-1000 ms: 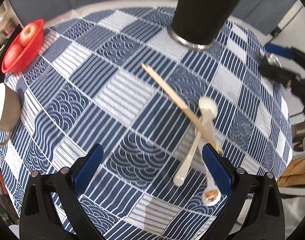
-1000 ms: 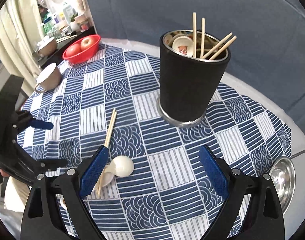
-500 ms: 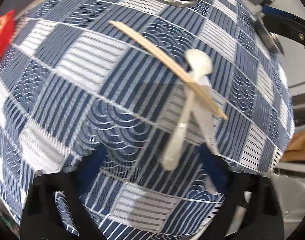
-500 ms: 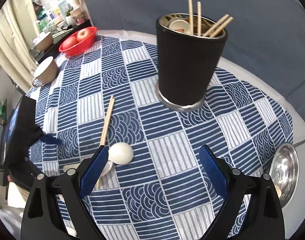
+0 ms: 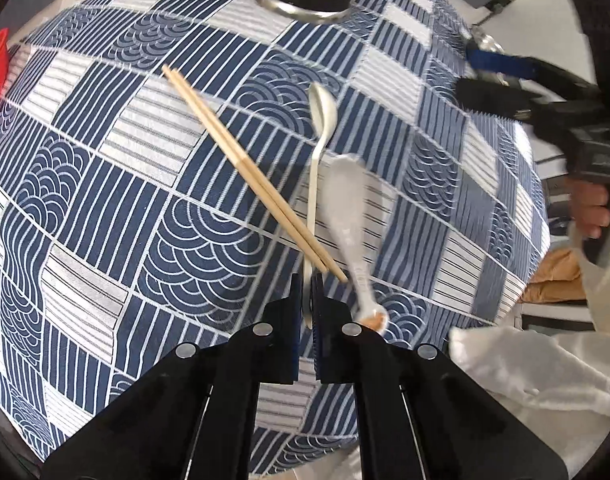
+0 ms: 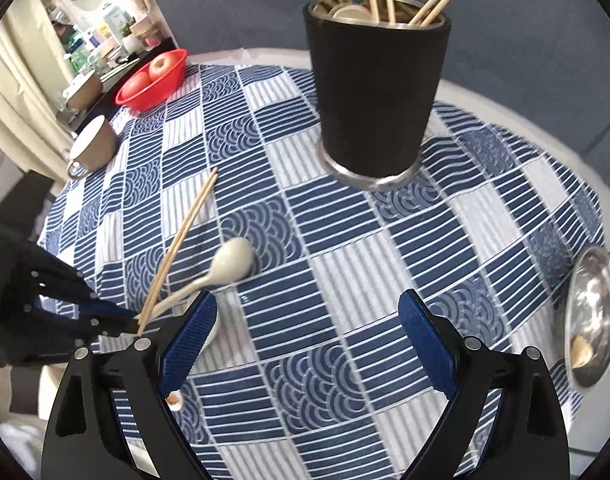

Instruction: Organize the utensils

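Left claw (image 5: 308,312) is clamped tight on the handle of a white spoon (image 5: 319,148), bowl pointing away across the checked tablecloth (image 5: 117,216); 2 chopsticks (image 5: 249,172) lie crossed over that handle; a 2nd spoon (image 5: 351,216) sits just right; right claw (image 6: 305,344) hangs wide open, gripping nothing; black cup (image 6: 375,92) stands far off, holding chopsticks.
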`<state>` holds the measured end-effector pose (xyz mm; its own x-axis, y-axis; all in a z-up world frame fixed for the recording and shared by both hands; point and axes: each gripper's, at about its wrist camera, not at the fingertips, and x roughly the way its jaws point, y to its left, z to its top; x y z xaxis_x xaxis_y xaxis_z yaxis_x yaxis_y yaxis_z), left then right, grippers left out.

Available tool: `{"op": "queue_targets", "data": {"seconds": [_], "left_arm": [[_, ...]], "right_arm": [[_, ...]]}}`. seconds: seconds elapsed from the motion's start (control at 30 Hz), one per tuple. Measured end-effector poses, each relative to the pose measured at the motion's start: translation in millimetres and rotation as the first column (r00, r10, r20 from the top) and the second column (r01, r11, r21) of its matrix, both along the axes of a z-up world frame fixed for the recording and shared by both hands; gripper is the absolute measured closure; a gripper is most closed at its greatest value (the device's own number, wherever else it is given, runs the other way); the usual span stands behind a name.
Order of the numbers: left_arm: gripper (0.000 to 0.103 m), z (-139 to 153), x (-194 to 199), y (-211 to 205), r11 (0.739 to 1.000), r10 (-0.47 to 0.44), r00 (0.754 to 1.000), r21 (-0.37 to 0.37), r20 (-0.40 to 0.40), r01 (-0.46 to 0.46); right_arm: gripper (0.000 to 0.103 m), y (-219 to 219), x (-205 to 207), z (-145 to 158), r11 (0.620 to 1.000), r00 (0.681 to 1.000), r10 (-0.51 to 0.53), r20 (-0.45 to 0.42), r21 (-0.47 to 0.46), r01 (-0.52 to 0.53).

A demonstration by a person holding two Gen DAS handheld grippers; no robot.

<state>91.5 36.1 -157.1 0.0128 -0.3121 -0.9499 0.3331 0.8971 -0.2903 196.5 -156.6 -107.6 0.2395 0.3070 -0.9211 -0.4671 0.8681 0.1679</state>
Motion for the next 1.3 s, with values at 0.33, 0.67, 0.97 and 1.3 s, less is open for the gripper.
{"op": "queue_targets", "data": {"seconds": [0.33,0.67,0.97,1.3], "left_arm": [[0.098,17.5,-11.0,-14.0,0.998,-0.053,0.998,-0.034,0.024,0.054],[0.098,19.8,-12.8,-24.4,0.995,-0.073,0.997,-0.06,0.028,0.074],[0.1,18.8,-10.5,-30.5,0.99,-0.108,0.994,-0.089,0.019,0.109],[0.099,19.6,2.6,-29.8,0.992,-0.115,0.993,-0.045,0.039,0.117]], "right_arm": [[0.015,15.0,11.4,-43.3,0.987,0.946,-0.104,-0.308,0.088,0.137],[0.042,21.5,18.9,-74.2,0.973,0.845,-0.179,-0.505,0.037,0.228],[0.099,22.9,21.4,-60.1,0.974,0.84,-0.137,-0.525,0.082,0.21],[0.098,8.6,27.0,-47.3,0.969,0.863,-0.15,-0.483,0.102,0.225]]}}
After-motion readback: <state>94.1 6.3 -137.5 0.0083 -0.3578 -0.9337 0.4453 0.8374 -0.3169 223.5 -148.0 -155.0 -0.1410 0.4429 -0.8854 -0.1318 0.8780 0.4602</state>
